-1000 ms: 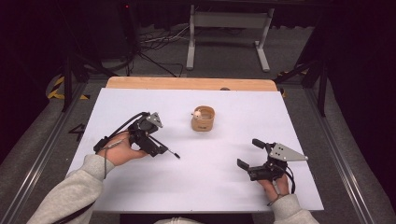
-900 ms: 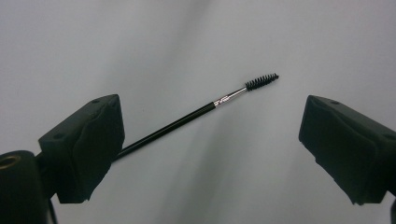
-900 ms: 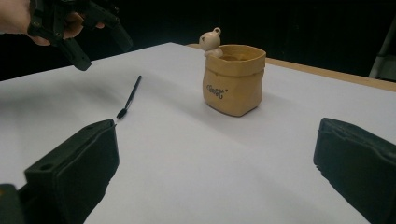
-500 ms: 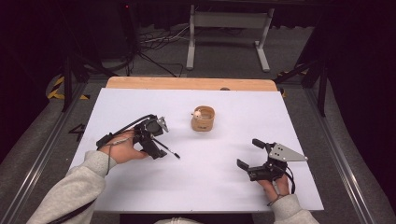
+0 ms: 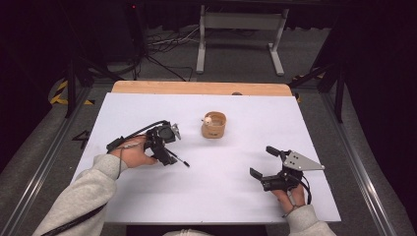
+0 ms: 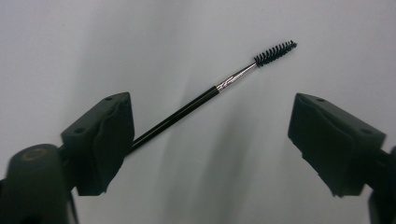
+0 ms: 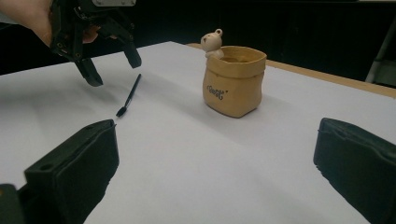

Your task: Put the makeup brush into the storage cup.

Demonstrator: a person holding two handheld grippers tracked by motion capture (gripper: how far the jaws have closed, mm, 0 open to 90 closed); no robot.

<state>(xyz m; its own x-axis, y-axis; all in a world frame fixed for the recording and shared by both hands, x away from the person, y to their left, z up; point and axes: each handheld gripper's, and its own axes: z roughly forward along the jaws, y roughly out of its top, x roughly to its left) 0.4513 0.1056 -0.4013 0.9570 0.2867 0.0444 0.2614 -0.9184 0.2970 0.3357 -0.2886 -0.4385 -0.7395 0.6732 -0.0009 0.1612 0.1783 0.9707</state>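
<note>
We're at pickup: L gripper point(image 5: 169, 147) over the brush point(image 6: 205, 95) lying flat left of the pot point(image 5: 214, 125), jaws apart, just been closing, not yet pinching. R gripper point(image 5: 263, 162) open, idle near-right. Next: close on handle, lift.

White table top point(image 5: 147, 113) with a wooden strip point(image 5: 196, 88) along its far edge, grey floor point(image 5: 236, 59) beyond, tangled black cables point(image 5: 157, 46), pale metal stand legs point(image 5: 200, 44), yellow-black floor tape point(image 5: 61, 93)

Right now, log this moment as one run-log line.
left gripper: open, jaws closing over spoolie brush | brush: flat on table | right gripper: open, idle | pot: upright
</note>
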